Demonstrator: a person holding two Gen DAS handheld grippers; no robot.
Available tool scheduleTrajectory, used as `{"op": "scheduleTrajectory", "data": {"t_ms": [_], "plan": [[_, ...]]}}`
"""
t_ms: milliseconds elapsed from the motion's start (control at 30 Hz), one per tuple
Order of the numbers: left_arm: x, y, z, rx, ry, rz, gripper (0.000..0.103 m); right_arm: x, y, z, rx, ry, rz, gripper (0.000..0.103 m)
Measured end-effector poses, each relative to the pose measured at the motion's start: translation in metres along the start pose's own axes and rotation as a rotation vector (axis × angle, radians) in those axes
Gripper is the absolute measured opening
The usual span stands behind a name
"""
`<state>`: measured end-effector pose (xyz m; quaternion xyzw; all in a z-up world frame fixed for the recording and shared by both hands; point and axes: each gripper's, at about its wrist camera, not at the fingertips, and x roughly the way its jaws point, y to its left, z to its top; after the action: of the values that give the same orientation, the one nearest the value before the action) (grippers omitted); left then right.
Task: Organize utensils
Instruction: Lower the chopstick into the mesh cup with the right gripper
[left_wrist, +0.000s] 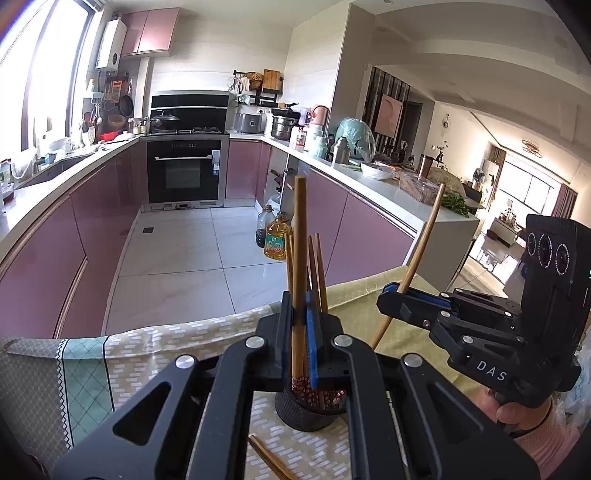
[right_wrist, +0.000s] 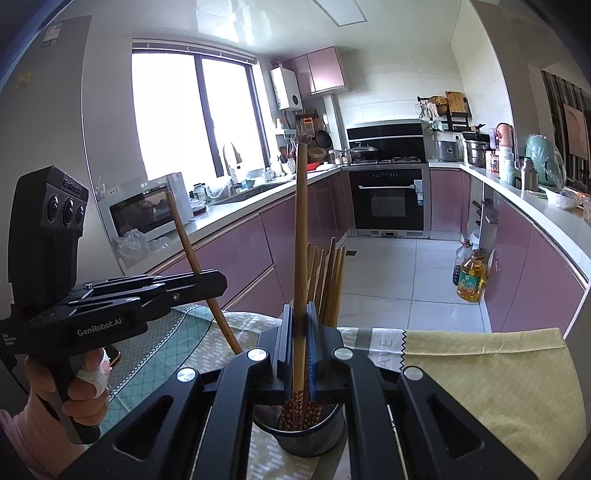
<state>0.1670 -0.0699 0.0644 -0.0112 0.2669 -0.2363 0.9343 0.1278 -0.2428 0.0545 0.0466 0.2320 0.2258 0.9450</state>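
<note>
Left gripper (left_wrist: 300, 325) pinches one upright chopstick (left_wrist: 299, 236); right gripper (right_wrist: 300, 332) clamps another chopstick (right_wrist: 301, 229). Both lower ends over the mesh holder (right_wrist: 314, 439) of chopsticks on the tablecloth (right_wrist: 480, 376).

Two close wrist views, both over the mesh holder (left_wrist: 308, 411).

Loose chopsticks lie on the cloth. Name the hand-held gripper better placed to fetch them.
Left, probably: the loose chopsticks lie right below the left hand-held gripper; the right hand-held gripper sits further off.
</note>
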Motion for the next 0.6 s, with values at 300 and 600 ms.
{"op": "scheduleTrajectory", "data": {"t_ms": [300, 600], "plan": [[0.018, -0.006, -0.005, 0.054, 0.094, 0.021, 0.007, 0.014, -0.004, -0.008, 0.006, 0.087, -0.013, 0.006], [0.045, -0.007, -0.009, 0.069, 0.165, 0.02, 0.008, 0.038, -0.014, -0.014, 0.051, 0.155, -0.017, 0.006]]}}
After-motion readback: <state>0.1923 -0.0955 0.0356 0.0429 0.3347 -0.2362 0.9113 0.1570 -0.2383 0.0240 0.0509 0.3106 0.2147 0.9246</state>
